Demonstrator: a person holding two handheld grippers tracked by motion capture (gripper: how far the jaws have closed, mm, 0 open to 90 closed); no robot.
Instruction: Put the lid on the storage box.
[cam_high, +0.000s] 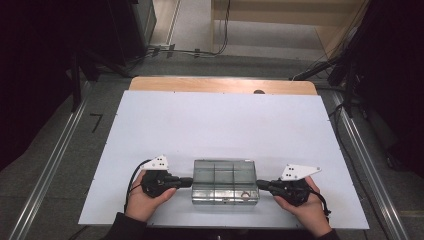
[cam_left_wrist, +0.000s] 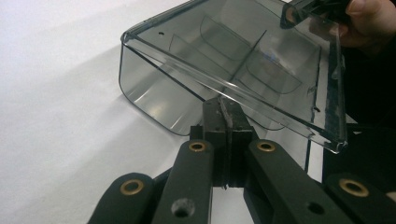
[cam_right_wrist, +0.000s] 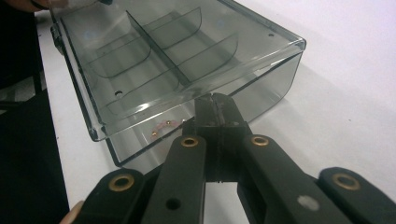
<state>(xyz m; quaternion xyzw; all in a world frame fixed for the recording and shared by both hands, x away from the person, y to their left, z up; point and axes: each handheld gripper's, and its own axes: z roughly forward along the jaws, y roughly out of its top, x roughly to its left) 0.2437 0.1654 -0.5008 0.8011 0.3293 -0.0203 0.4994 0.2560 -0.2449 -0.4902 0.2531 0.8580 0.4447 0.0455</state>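
Note:
A smoky clear plastic compartment box (cam_high: 225, 181) with its lid down lies near the white table's front edge. It appears close up in the left gripper view (cam_left_wrist: 233, 60) and the right gripper view (cam_right_wrist: 177, 60). My left gripper (cam_high: 190, 182) is shut, its tips (cam_left_wrist: 224, 105) meeting the box's left end just under the lid's rim. My right gripper (cam_high: 260, 184) is also shut, its tips (cam_right_wrist: 214, 100) at the right end below the lid edge. Nothing sits between either pair of jaws. Small pink and gold pieces (cam_right_wrist: 161, 128) lie in a near compartment.
The white table top (cam_high: 225, 125) stretches far beyond the box, with a wooden strip (cam_high: 220, 85) along its back edge. Metal rails (cam_high: 50, 165) run along the floor on both sides. Cables (cam_high: 190, 51) and dark stands lie behind the table.

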